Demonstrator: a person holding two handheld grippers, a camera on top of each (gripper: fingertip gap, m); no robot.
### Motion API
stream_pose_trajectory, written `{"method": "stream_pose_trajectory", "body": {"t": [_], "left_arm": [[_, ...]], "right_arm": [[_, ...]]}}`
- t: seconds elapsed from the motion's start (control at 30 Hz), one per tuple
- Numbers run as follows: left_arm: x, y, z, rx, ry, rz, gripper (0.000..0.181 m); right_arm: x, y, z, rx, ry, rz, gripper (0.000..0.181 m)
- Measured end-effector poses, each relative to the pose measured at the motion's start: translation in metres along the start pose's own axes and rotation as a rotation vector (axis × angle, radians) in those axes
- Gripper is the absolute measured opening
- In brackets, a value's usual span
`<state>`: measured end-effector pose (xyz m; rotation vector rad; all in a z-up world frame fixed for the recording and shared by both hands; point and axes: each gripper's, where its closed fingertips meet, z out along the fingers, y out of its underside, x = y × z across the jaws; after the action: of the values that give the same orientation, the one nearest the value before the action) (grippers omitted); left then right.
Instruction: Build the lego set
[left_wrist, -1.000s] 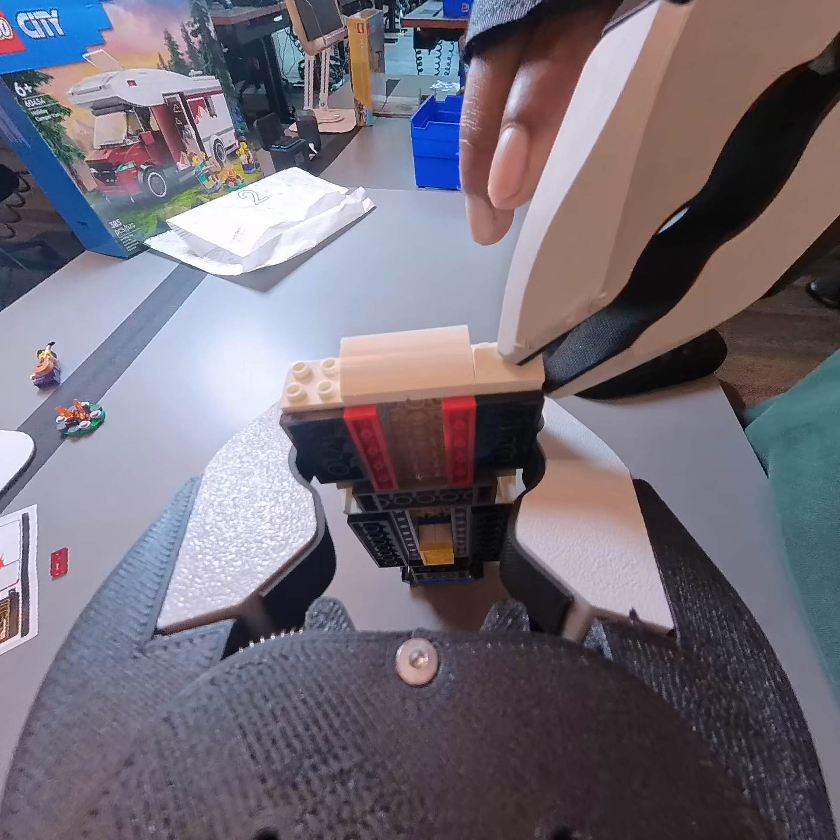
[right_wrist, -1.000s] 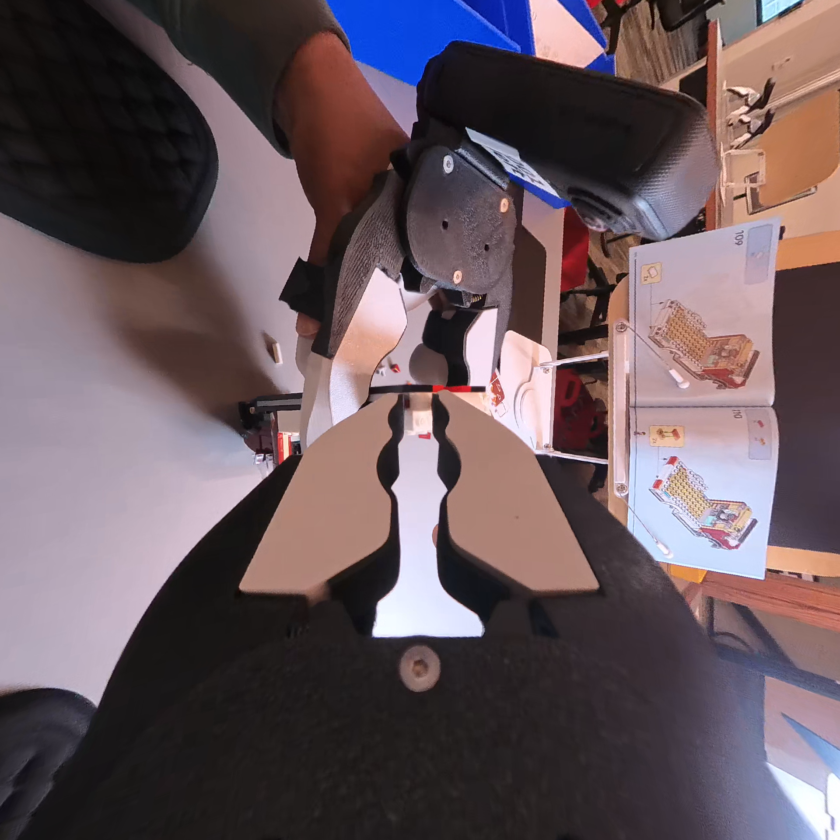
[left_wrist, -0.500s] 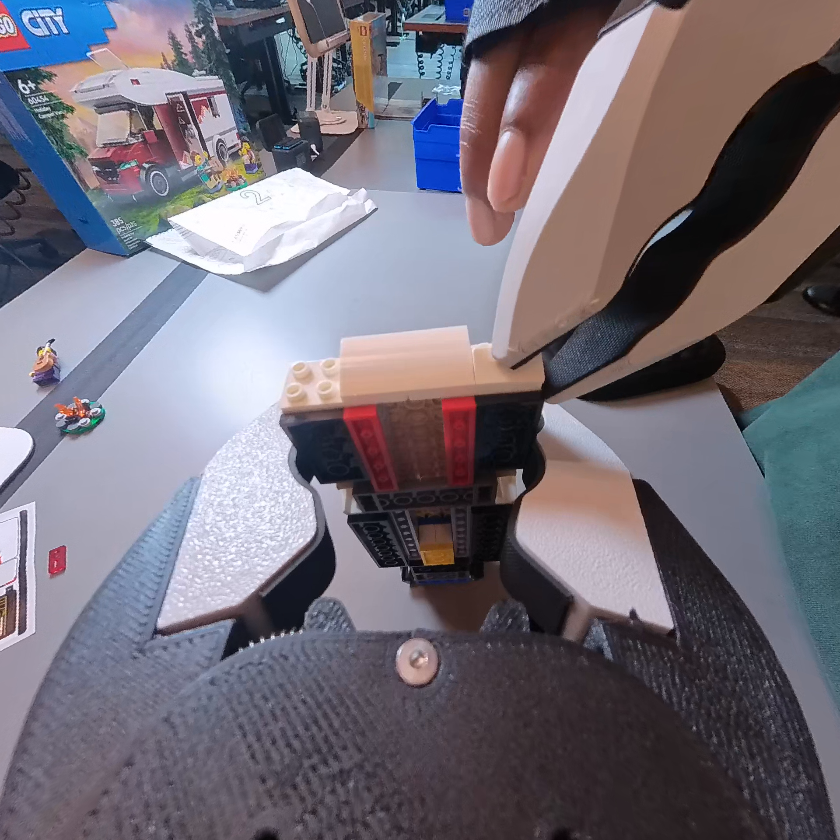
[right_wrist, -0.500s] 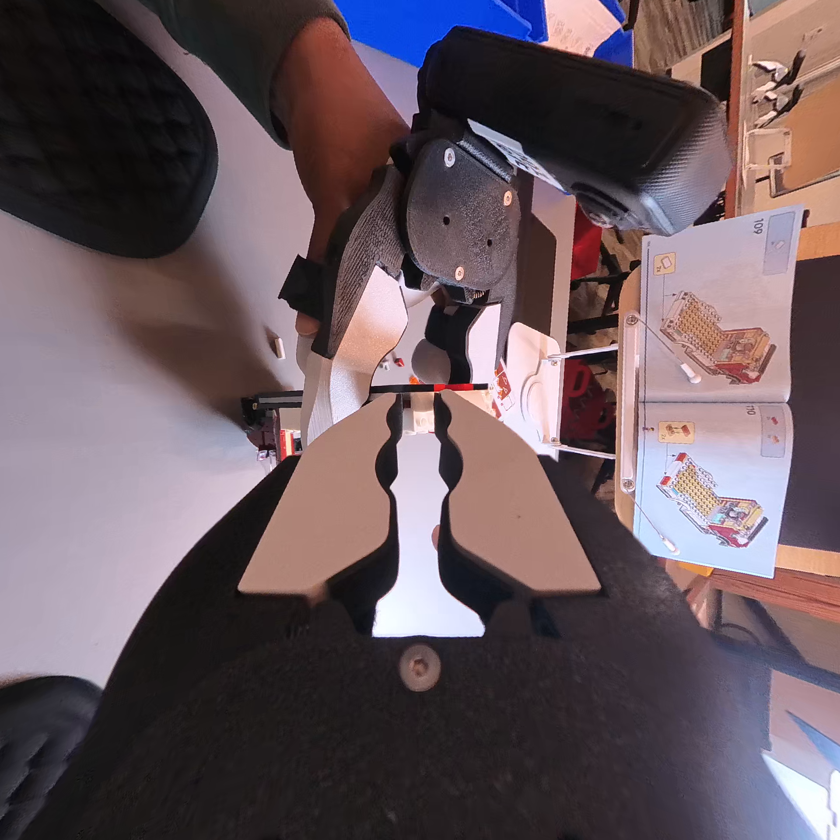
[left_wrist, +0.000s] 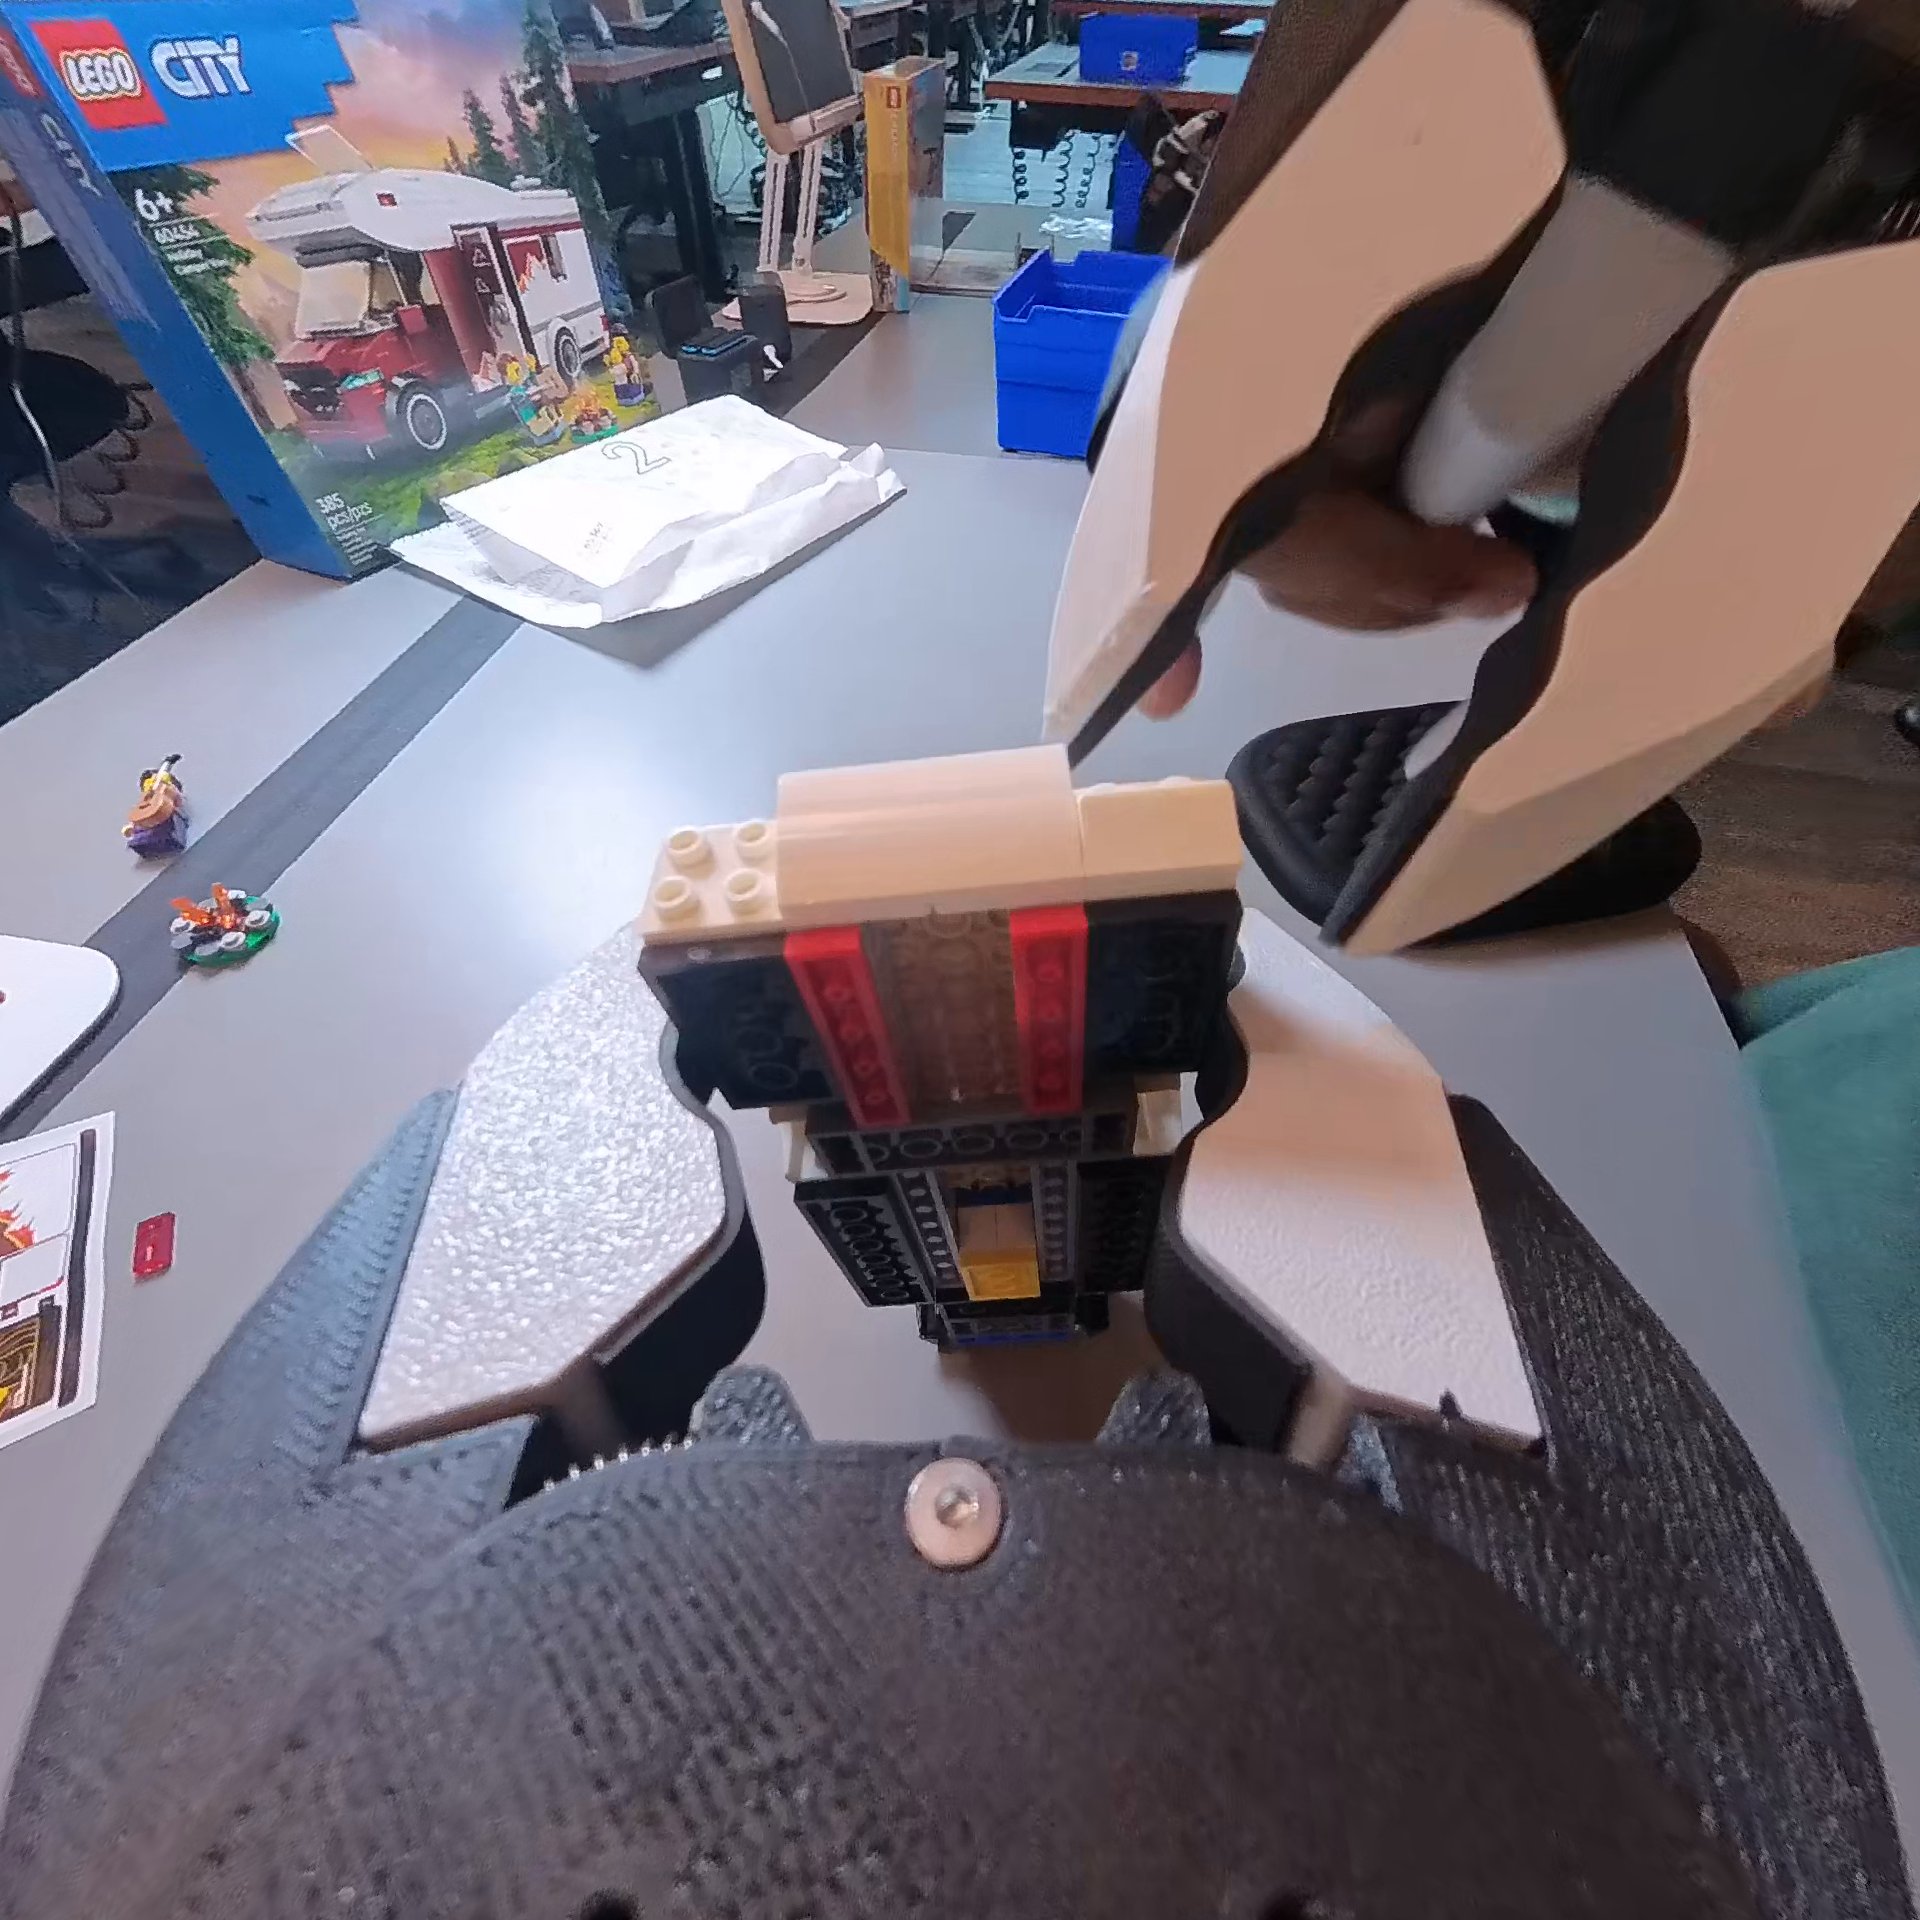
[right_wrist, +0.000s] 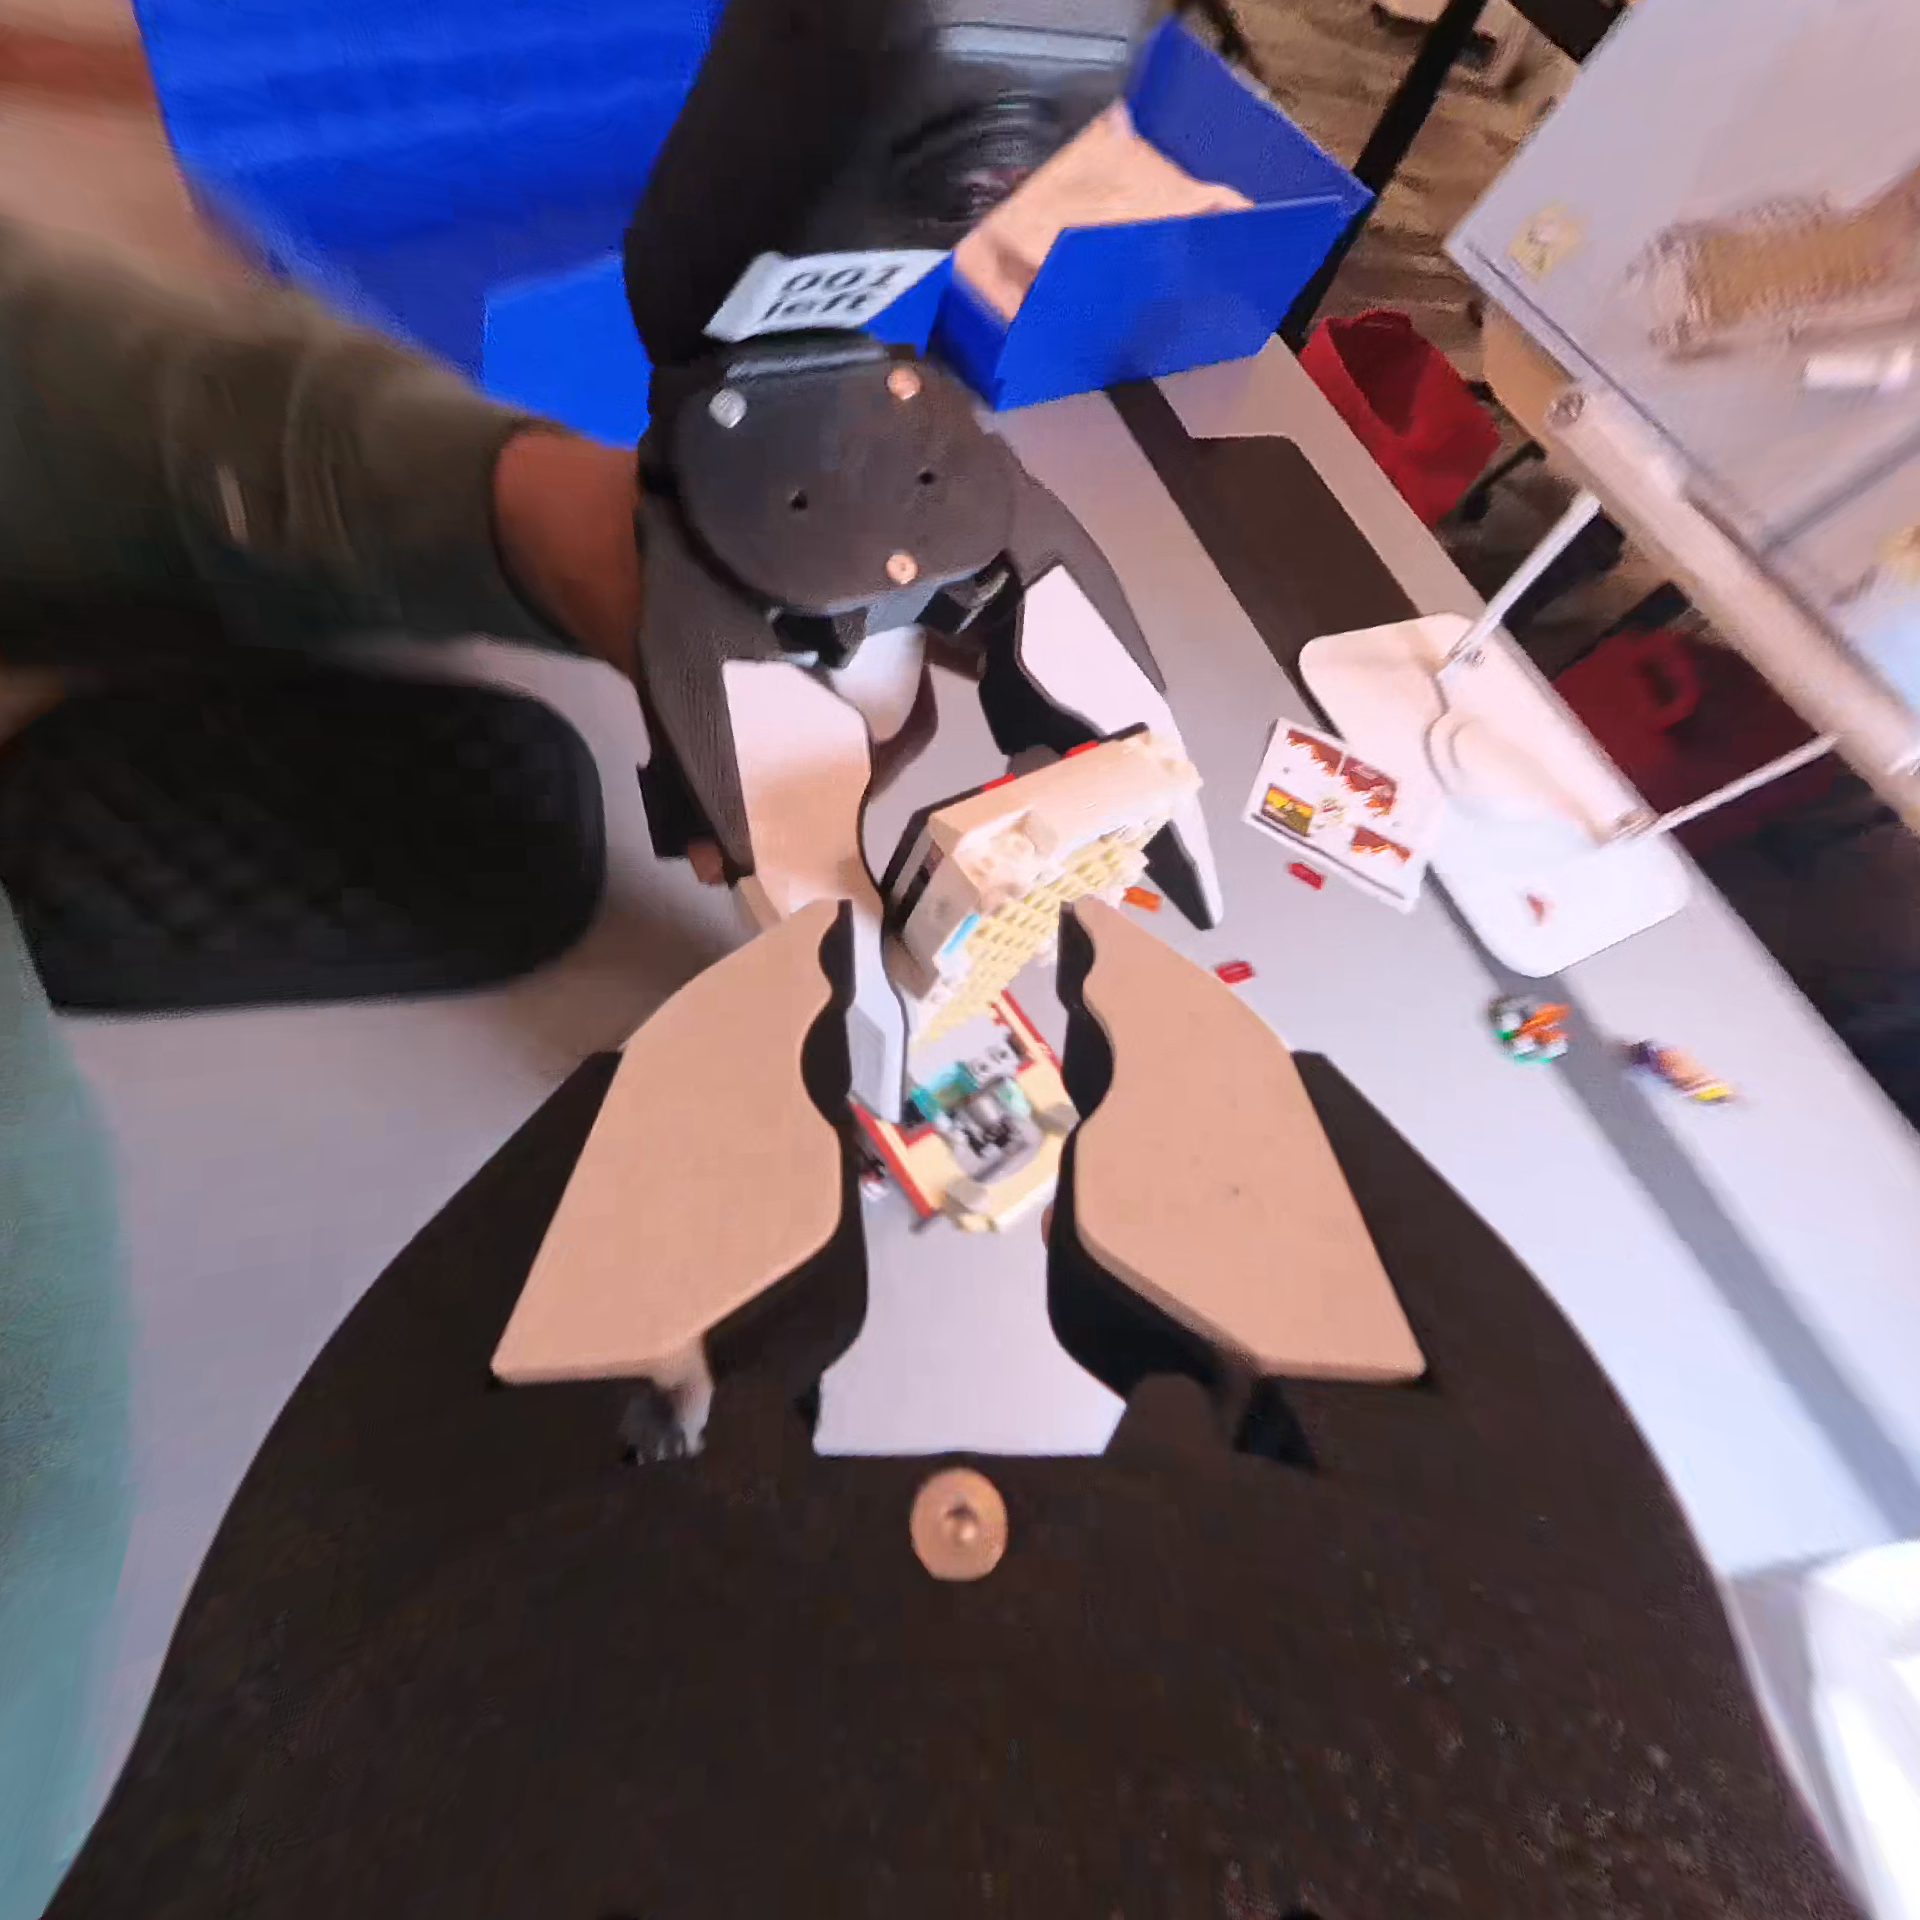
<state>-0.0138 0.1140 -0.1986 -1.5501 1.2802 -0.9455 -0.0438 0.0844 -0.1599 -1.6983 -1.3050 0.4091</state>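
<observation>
The lego build is gripped between the fingers of the left claw, held above the grey desk. Just beyond its white top bricks, the right claw is held open and empty, one fingertip almost touching. Farther back, a white paper bag and the set's box are seen.

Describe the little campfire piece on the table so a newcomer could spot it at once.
Start at the big blue set box standing at the far left of the grey table, then follow the dark strip in the tabletop toward the camera. Past a small purple minifigure lies the campfire piece: a round green base topped with orange flames, the only green thing among the loose parts.
</observation>
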Motion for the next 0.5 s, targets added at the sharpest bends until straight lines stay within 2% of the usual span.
{"method": "stream_pose_trajectory", "body": {"t": [0.07,0.17,0.33,0.5], "left_arm": [[0.003,0.001,0.001,-0.014,0.002,-0.009,0.092],[0.005,0.003,0.001,-0.018,0.012,-0.002,0.095],[0.008,0.010,-0.004,-0.054,0.002,0.034,0.097],[0.015,0.014,-0.010,-0.041,0.045,0.011,0.087]], "right_arm": [[-0.001,-0.001,0.003,0.068,0.001,0.145,0.038],[0.001,-0.003,0.009,0.101,0.018,0.237,0.040],[0.000,-0.007,0.016,0.071,0.077,0.211,0.041],[-0.001,-0.003,0.011,0.065,0.071,0.178,0.041]]}}
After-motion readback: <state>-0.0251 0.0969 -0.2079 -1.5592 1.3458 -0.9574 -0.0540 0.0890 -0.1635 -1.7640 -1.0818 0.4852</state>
